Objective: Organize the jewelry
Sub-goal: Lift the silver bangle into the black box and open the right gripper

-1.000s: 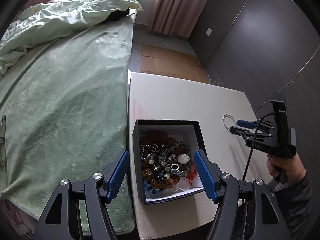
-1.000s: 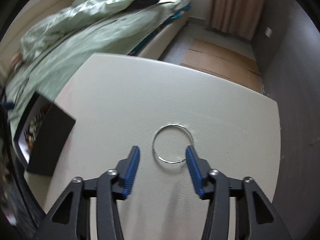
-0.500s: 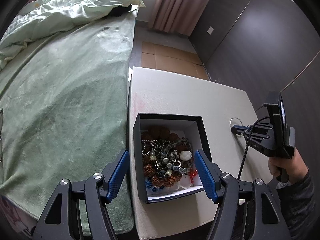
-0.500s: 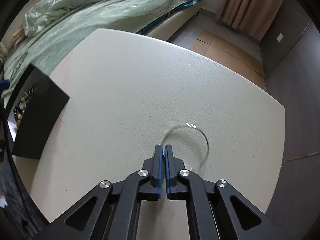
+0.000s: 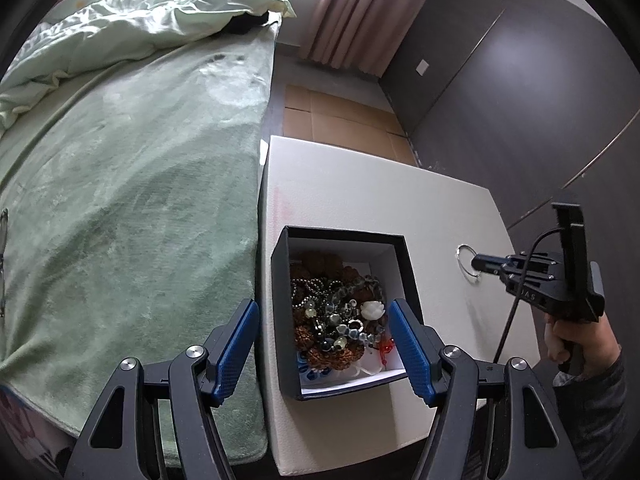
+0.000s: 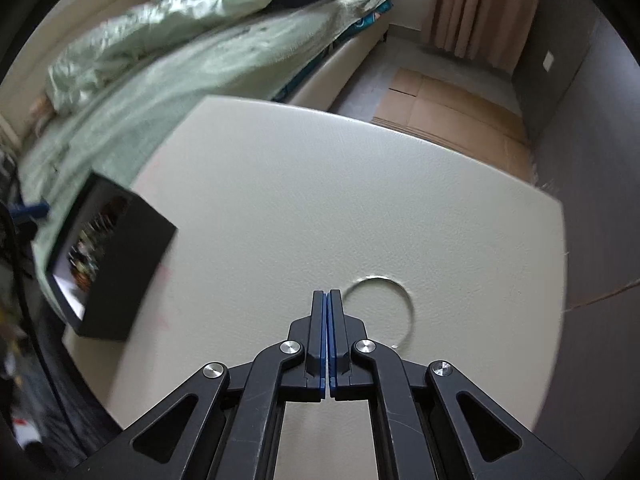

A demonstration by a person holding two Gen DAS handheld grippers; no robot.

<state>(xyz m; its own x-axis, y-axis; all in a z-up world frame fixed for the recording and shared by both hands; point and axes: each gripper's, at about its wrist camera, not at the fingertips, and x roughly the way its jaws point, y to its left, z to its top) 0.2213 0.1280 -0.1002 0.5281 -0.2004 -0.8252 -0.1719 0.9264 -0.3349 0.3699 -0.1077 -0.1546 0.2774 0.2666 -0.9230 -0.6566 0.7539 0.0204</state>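
A black box [image 5: 280,264] with a white lining stands on the white table [image 5: 360,192], full of tangled beads and bracelets [image 5: 340,320]. My left gripper [image 5: 322,344] is open and hovers over the box's near end. A thin silver bangle [image 6: 400,292] lies on the table to the right. My right gripper [image 6: 327,296] has its jaws pressed together on the bangle's left rim; the ring sticks out to the right of the tips. It also shows in the left wrist view [image 5: 478,264], with the bangle [image 5: 460,258] at its tip. The box appears in the right wrist view [image 6: 132,264].
A bed with a green blanket [image 5: 120,200] runs along the table's left edge. Flattened cardboard [image 5: 336,120] lies on the floor beyond the table. A dark wall [image 5: 520,80] and pink curtain [image 5: 360,12] stand at the back right.
My right gripper has shut on the bangle's rim, having been open around it a second ago. The left gripper has held over the box, with the view drifting slightly.
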